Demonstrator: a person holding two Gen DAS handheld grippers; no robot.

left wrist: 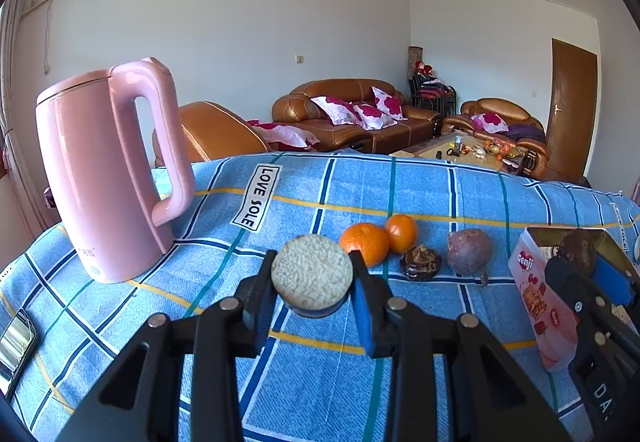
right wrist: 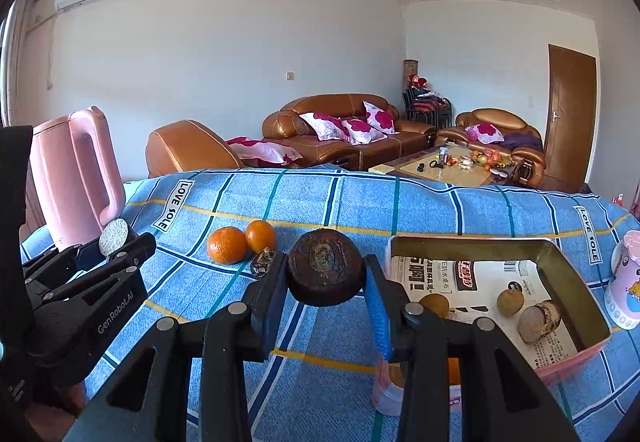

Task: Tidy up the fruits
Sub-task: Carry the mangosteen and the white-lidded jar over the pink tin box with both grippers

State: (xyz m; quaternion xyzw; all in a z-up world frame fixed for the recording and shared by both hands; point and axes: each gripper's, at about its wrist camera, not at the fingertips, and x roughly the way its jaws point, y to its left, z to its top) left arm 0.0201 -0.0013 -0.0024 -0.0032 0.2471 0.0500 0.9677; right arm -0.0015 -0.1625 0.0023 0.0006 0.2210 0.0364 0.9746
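While both grippers sit above the blue plaid cloth [left wrist: 400,182], each has sth clamped. Left gripper [left wrist: 312,278]: jaws closed on a pale, rough-textured round fruit [left wrist: 312,272], held clear of the cloth; same fruit shows in right wrist view at far left, just in front of the pink kettle [left wrist: 108,170]. Right gripper [right wrist: 326,274]: jaws closed on a dark brown round fruit [right wrist: 325,268], flat face toward camera, held above the cloth just left of the tin box [right wrist: 576,282].

On cloth, left wrist view, L to R: two oranges [left wrist: 365,243] touching each other, a dark shrivelled fruit [left wrist: 421,263] just in front of them, a purple passion fruit [left wrist: 469,251] near it.

Box: open top, paper-lined w/ print, pink side w/ "Genji" label. Inside, right wrist view: a round yellow-brown fruit [right wrist: 510,302], a pale brown-patched fruit [right wrist: 538,321] near the front right corner, another yellowish one [right wrist: 436,304] partly hidden behind the right gripper's finger.

Pink cup [right wrist: 626,282] stands beside box at R edge. Sofas and coffee table in bkgd.
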